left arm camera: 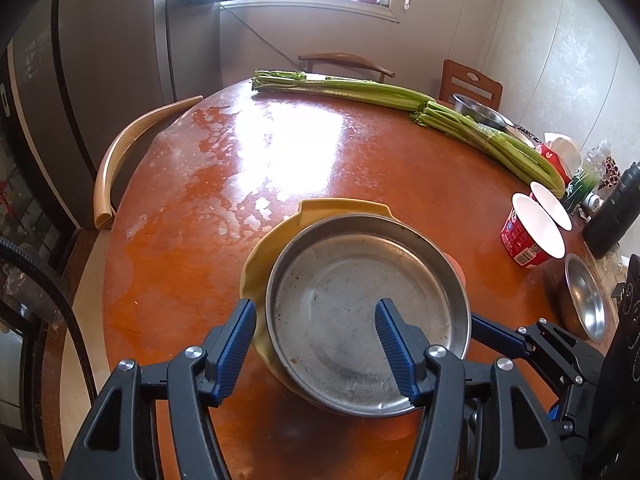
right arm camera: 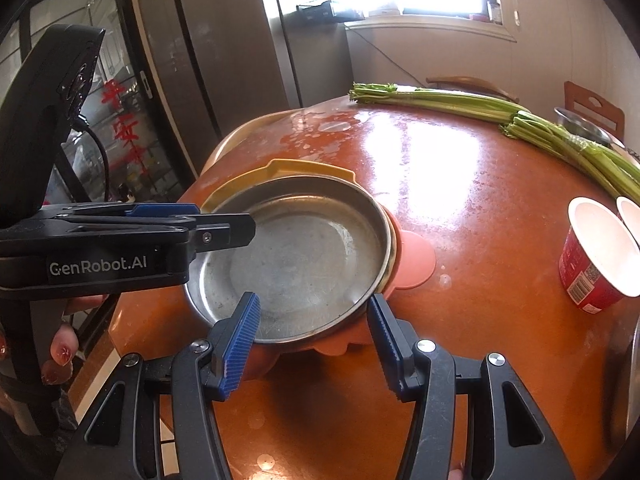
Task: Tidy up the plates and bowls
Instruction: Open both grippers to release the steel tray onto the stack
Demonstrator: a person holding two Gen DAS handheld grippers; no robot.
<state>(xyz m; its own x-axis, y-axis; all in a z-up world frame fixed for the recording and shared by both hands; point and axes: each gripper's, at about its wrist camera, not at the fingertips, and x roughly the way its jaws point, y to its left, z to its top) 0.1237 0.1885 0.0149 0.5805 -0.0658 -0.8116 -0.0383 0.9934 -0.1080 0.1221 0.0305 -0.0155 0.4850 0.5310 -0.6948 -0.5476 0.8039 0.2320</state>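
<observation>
A steel plate (left arm camera: 360, 300) (right arm camera: 304, 264) lies on top of a yellow plate (left arm camera: 340, 206) (right arm camera: 304, 168), and a pink plate (right arm camera: 416, 260) shows beneath them. The stack sits near the front of the round orange table (left arm camera: 200, 240). My left gripper (left arm camera: 316, 304) is open and straddles the stack's left rim, one finger outside the yellow plate and one over the steel plate's floor. My right gripper (right arm camera: 313, 299) is open too and straddles the near right rim, its right finger beside the pink plate. Neither pair of pads presses on anything.
Two celery bunches (left arm camera: 360, 90) (right arm camera: 500, 108) lie across the far side. Two red paper cups (left arm camera: 532, 232) (right arm camera: 600, 256) stand right of the stack, with a steel bowl (left arm camera: 588, 300) and a black bottle (left arm camera: 616, 212) beyond. Chairs (left arm camera: 120, 152) ring the table. A hand (right arm camera: 60, 352) holds the left gripper.
</observation>
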